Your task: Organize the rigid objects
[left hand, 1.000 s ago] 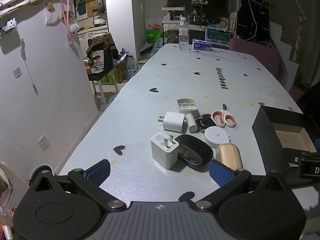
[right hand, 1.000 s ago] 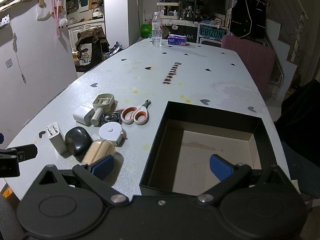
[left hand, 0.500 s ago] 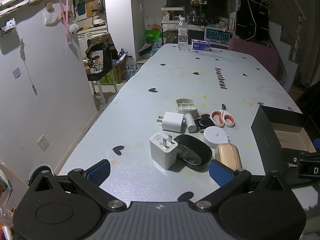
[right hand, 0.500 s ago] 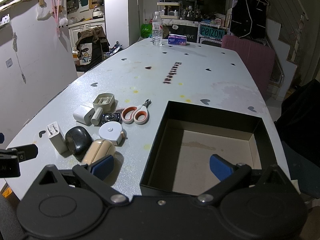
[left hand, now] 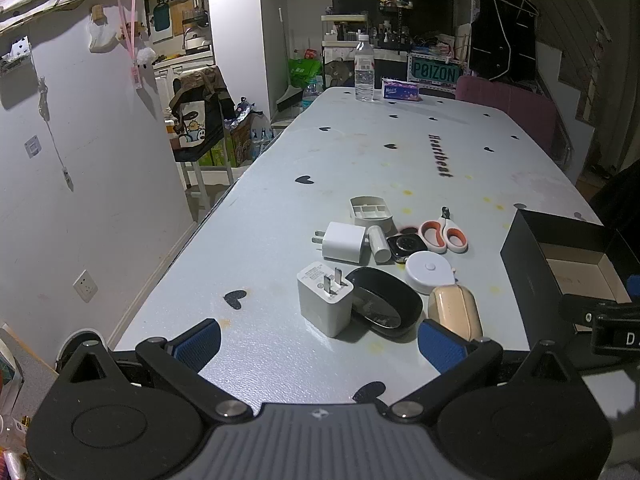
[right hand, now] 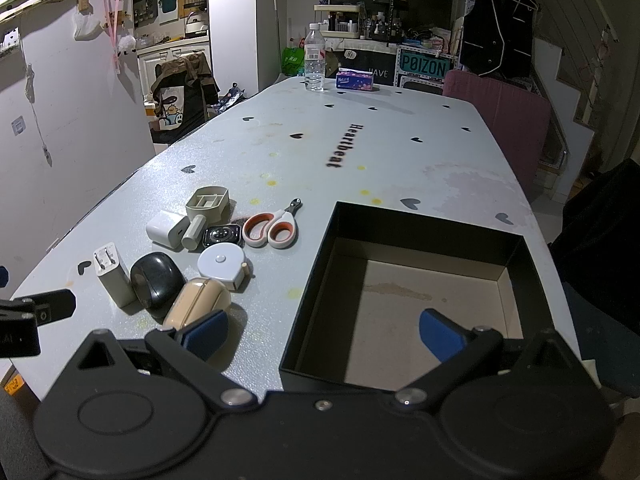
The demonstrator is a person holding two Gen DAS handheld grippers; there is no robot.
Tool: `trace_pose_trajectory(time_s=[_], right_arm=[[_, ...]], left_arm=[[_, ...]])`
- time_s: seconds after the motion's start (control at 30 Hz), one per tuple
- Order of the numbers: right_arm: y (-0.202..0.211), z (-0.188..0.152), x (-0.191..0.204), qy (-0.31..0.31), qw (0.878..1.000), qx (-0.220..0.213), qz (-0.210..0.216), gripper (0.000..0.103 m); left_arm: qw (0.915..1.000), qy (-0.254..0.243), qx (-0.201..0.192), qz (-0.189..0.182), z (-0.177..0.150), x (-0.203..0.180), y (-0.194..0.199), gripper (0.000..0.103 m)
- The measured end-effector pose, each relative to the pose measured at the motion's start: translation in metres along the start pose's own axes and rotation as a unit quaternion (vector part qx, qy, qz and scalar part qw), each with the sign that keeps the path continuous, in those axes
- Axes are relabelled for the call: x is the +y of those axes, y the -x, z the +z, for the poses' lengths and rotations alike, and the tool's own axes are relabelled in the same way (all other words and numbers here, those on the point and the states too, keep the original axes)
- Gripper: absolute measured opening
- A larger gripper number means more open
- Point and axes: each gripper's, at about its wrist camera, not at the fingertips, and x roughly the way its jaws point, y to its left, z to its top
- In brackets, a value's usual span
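Note:
A cluster of small items lies on the white table (left hand: 360, 152): an upright white charger (left hand: 325, 298), a black mouse (left hand: 384, 306), a beige case (left hand: 456, 311), a white round tape measure (left hand: 429, 272), a second white charger (left hand: 344, 242), a smartwatch (left hand: 406, 246), orange-white scissors (left hand: 444, 234) and a beige tray (left hand: 370, 210). My left gripper (left hand: 318, 344) is open and empty, just in front of the upright charger. My right gripper (right hand: 324, 334) is open and empty over the near edge of the empty black box (right hand: 416, 256), its left finger beside the beige case (right hand: 198, 300).
A water bottle (left hand: 364, 68) and a tissue pack (left hand: 401, 90) stand at the table's far end. A pink chair (left hand: 512, 112) is at the far right. The wall and a bag-laden stool (left hand: 200, 120) lie to the left.
The left gripper has eased slightly back, so the items sit a little higher in its view. The right gripper has barely moved. Nothing was taken hold of.

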Motion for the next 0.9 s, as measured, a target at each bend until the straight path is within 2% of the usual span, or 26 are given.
trace_pose_trajectory(time_s=[0.9], right_arm=[[-0.0002,-0.0004,0.0004,0.0,1.0,0.0,-0.001,0.103]], left_arm=[[1.0,0.0,-0.001,-0.001,0.0002,-0.0037,0.0015,0.103]])
